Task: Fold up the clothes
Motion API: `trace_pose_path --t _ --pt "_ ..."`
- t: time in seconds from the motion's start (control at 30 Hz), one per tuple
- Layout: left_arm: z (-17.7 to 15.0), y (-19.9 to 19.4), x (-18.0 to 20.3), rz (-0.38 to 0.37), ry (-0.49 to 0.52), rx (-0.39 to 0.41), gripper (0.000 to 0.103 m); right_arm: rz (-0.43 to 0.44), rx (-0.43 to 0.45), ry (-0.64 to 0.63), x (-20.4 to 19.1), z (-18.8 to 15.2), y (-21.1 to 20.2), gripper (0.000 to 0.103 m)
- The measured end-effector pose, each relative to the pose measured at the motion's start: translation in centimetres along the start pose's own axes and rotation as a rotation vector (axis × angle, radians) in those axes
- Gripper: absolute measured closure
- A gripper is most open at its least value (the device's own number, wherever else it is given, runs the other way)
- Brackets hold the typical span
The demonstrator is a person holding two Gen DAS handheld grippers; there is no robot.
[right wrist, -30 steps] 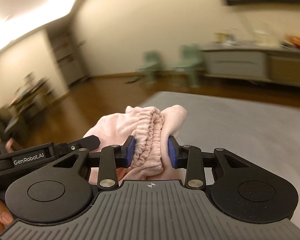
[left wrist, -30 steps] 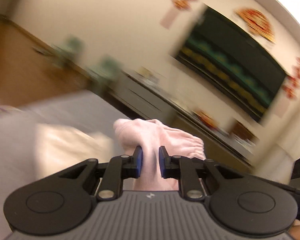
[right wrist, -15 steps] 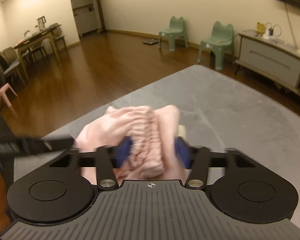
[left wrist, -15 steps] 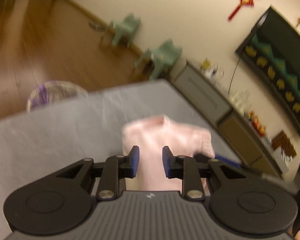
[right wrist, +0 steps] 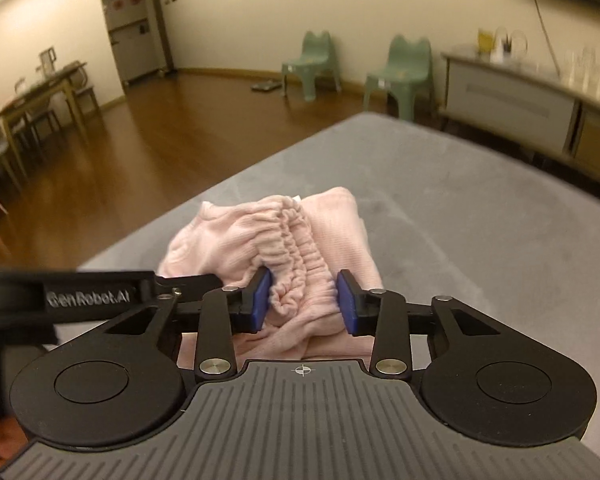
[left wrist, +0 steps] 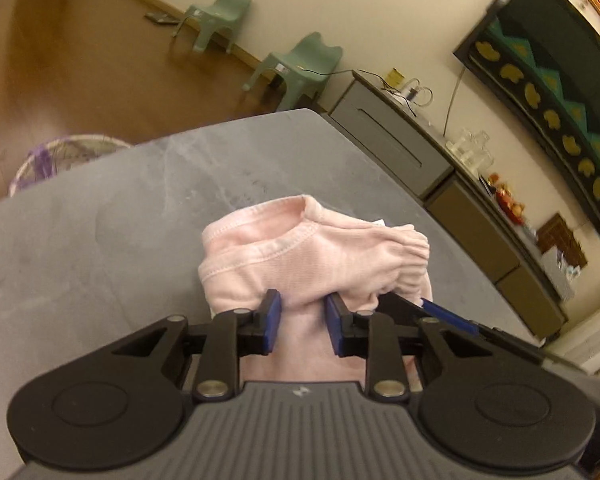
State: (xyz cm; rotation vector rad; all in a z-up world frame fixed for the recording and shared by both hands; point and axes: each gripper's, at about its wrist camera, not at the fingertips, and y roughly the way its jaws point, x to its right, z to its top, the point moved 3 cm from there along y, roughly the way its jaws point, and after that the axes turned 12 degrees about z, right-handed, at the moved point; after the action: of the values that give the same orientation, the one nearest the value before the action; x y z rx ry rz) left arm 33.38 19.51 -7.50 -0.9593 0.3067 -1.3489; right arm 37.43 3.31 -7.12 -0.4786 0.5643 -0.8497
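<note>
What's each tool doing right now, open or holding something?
Left tool: open, fingers either side of the pink garment, not clamped.
Right tool: open, fingers around the garment's elastic waistband, not clamped.

Counts: 1 pink garment [left wrist: 312, 256] on 1 grey table [left wrist: 100, 232]. 2 grippers: left gripper [left wrist: 299, 320] and right gripper [right wrist: 303, 300], 2 blue pads each. 2 green chairs [right wrist: 400, 70]. 1 basket [left wrist: 60, 156] on the floor. 1 grey sideboard [right wrist: 512, 100] with a few glass jars, too blurry to count. 1 dining table [right wrist: 40, 92] far left.
</note>
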Motion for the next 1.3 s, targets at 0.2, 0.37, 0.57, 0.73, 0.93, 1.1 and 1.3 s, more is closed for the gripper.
trace_pose_path --t 0.2,0.37,0.57,0.73,0.93,1.1,1.3 --pt "-0.4 -4.4 0.3 0.079 0.096 0.029 0.021 -0.039 -0.042 0.020 -0.5 1.0 -3.9 0.018" --pt "-1.7 -7.4 0.7 0.113 0.157 0.053 0.009 -0.092 -0.131 -0.056 -2.9 0.1 -8.0 0.012" --pt "-3.2 -10.5 1.4 0.124 0.204 0.072 0.000 -0.158 -0.210 -0.142 -6.2 -1.9 -11.2 0.010" --pt "-4.3 -12.7 1.9 0.127 0.238 0.086 0.000 -0.168 -0.216 -0.171 -8.3 -4.0 -13.5 0.008" --pt "-4.7 -13.2 1.6 0.087 0.225 0.076 0.000 -0.190 -0.235 -0.193 -8.9 -7.0 -14.7 0.007" --pt "-4.9 -13.9 1.4 0.035 0.200 0.085 0.000 -0.189 -0.233 -0.171 -8.7 -8.2 -15.0 0.007" --pt "-4.9 -15.1 1.6 0.034 0.194 0.149 0.000 -0.177 -0.217 -0.177 -9.4 -8.4 -15.1 0.007"
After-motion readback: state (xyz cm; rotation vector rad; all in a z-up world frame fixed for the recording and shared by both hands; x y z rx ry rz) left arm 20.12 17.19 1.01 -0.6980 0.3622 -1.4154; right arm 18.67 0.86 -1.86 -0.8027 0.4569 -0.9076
